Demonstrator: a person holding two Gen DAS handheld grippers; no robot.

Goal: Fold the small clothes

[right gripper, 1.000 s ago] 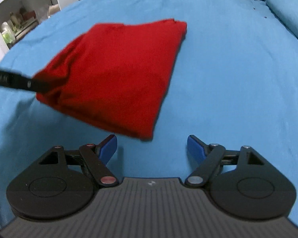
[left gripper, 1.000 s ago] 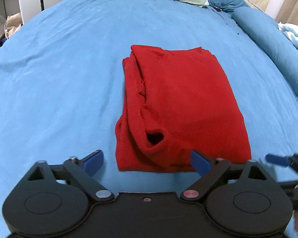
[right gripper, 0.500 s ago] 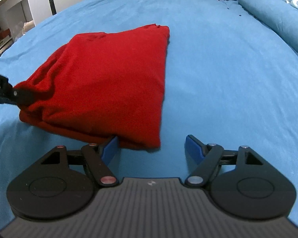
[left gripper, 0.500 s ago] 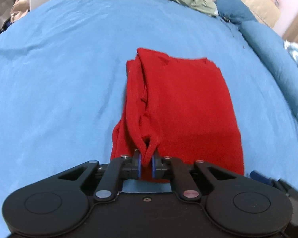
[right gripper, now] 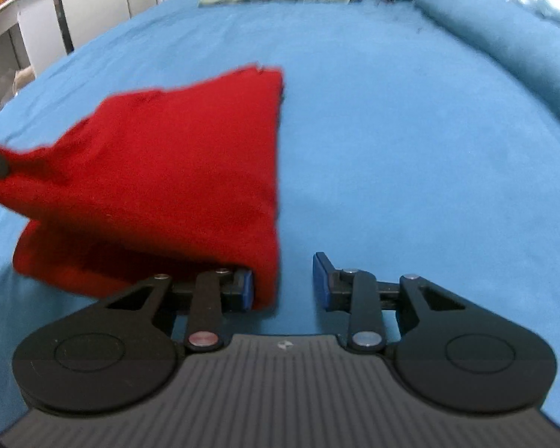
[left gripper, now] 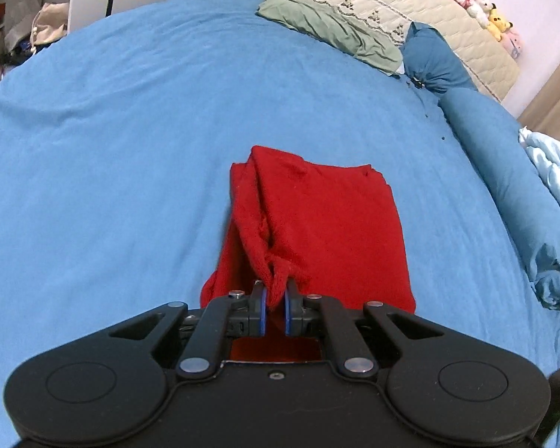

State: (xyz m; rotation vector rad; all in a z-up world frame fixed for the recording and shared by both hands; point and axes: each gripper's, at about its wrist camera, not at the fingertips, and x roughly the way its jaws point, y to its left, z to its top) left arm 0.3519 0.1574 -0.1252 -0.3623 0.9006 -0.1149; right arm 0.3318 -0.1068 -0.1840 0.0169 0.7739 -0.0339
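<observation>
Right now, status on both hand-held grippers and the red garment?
Left hand-held gripper shut on the red garment's near corner, lifting it. Right hand-held gripper closing, other near corner between its jaws, not pinched. Blue bedsheet around it, nothing blocking.

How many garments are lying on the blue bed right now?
2: the red garment mid-bed, one near corner pinched in the left hand-held gripper; and a green garment at the bed's far end. Others may be hidden outside the views.

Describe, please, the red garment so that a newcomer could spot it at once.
Start at the wide blue bed sheet. Near its middle lies a folded red garment, one near corner pinched in the left claw. It is the only red thing there; the green cloth lies far off.
</observation>
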